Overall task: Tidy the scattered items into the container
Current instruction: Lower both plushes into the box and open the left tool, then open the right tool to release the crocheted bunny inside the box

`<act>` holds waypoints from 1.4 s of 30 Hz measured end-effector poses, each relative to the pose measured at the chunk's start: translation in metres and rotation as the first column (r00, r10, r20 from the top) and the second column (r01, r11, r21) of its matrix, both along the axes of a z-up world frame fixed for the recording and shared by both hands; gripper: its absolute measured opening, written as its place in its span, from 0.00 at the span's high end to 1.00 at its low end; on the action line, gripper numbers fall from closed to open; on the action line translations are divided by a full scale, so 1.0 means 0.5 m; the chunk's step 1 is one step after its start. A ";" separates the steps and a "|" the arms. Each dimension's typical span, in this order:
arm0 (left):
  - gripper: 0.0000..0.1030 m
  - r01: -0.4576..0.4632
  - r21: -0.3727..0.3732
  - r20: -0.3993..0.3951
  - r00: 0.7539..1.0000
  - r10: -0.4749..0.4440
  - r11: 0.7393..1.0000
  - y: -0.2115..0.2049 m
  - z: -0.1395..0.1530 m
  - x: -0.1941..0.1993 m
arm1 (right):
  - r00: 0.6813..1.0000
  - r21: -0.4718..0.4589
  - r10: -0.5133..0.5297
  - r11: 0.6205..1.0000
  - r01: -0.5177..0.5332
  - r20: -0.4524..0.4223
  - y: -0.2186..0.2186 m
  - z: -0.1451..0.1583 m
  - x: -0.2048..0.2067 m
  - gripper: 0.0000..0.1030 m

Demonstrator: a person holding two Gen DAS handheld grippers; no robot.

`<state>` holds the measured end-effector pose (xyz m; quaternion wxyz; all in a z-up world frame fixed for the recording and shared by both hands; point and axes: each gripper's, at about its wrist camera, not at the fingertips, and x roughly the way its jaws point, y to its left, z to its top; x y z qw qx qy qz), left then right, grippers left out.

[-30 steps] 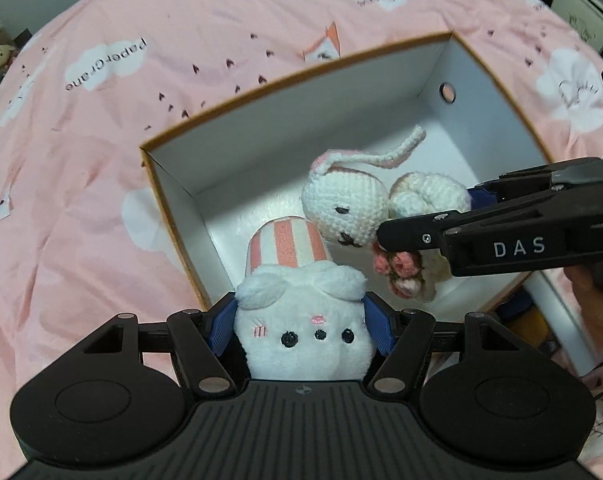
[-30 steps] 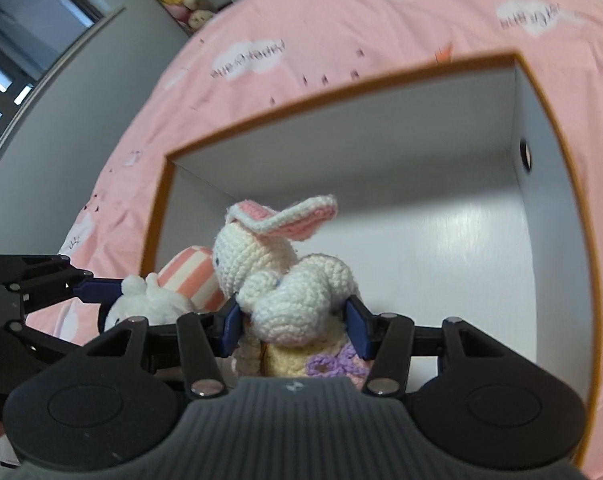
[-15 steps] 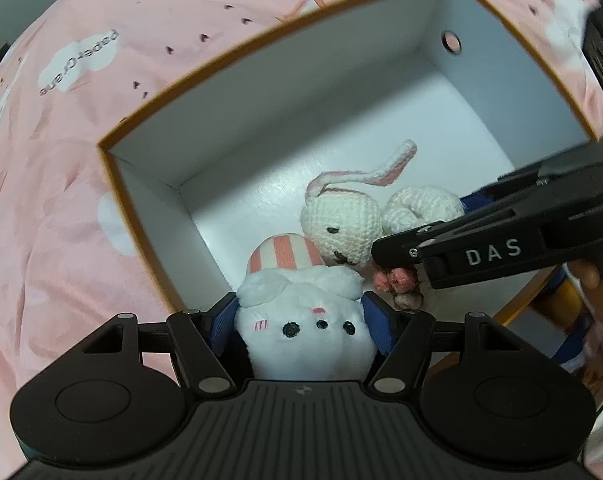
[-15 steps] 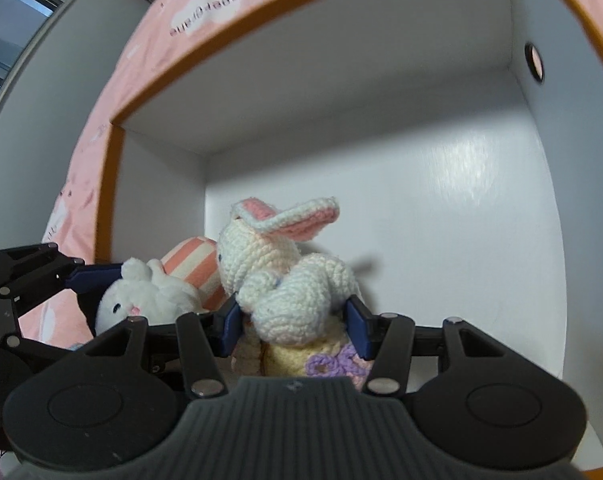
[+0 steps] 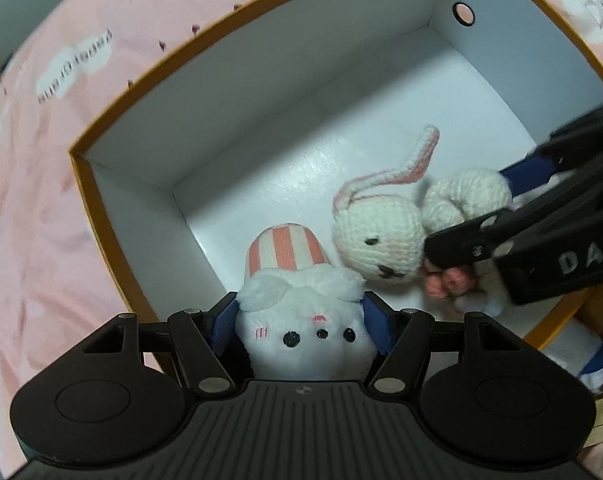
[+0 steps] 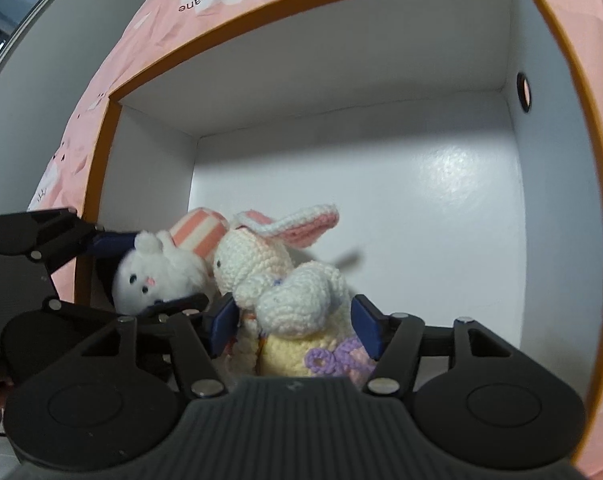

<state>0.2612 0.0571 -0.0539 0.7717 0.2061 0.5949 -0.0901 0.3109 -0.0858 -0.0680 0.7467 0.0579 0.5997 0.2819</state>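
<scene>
Both toys now sit lower inside the white box (image 6: pixel 549 208); right hand-held gripper (image 6: pixel 297 326) has just been opening, pads slack beside the crochet rabbit (image 6: pixel 277 276) for release; left hand-held gripper (image 5: pixel 301 320) clamps the white plush bunny (image 5: pixel 301 332).

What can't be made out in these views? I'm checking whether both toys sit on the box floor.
- Plush bunny underside: left wrist view, hidden behind the left hand-held gripper.
- Crochet rabbit base: right wrist view, hidden behind the right hand-held gripper.
- Its body: left wrist view, covered by the right hand-held gripper.
- Box near wall: cut off.
</scene>
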 end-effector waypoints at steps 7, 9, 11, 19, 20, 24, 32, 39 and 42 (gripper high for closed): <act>0.25 0.047 0.037 0.014 0.999 -0.047 0.998 -0.007 -0.007 -0.015 | 0.998 0.061 -0.038 0.997 0.041 -0.050 -0.014 -0.004 0.002 0.51; 0.24 0.024 -0.004 -0.001 1.000 -0.024 1.000 0.007 0.001 -0.004 | 0.992 0.091 -0.087 0.991 0.096 -0.096 -0.022 -0.016 0.007 0.52; 0.24 -0.007 -0.055 -0.019 1.000 0.006 0.998 0.024 0.015 0.003 | 0.984 0.111 -0.129 0.984 0.143 -0.126 -0.029 -0.024 0.010 0.52; 0.44 -0.022 -0.101 -0.045 0.999 0.017 0.995 0.060 0.068 0.004 | 0.958 0.147 -0.171 0.967 0.208 -0.230 -0.022 -0.056 0.007 0.52; 0.46 -0.029 -0.098 -0.054 0.998 0.024 0.995 0.058 0.064 0.008 | 0.958 0.144 -0.176 0.967 0.211 -0.226 -0.019 -0.056 0.005 0.52; 0.56 -0.024 -0.098 -0.064 0.998 0.017 0.995 0.042 0.029 -0.009 | 0.952 0.146 -0.197 0.961 0.235 -0.234 -0.022 -0.056 -0.005 0.54; 0.59 0.007 -0.097 -0.065 0.998 -0.013 0.995 0.032 0.029 -0.026 | 0.939 0.143 -0.279 0.940 0.310 -0.201 -0.044 -0.049 -0.030 0.60; 0.60 -0.005 -0.110 -0.074 0.997 -0.003 0.994 0.048 0.027 -0.029 | 0.874 0.143 -0.422 0.875 0.462 -0.239 -0.045 -0.063 -0.058 0.60; 0.60 -0.008 -0.116 -0.075 0.997 -0.001 0.993 0.053 0.028 -0.029 | 0.842 0.160 -0.494 0.833 0.530 -0.218 -0.044 -0.063 -0.059 0.61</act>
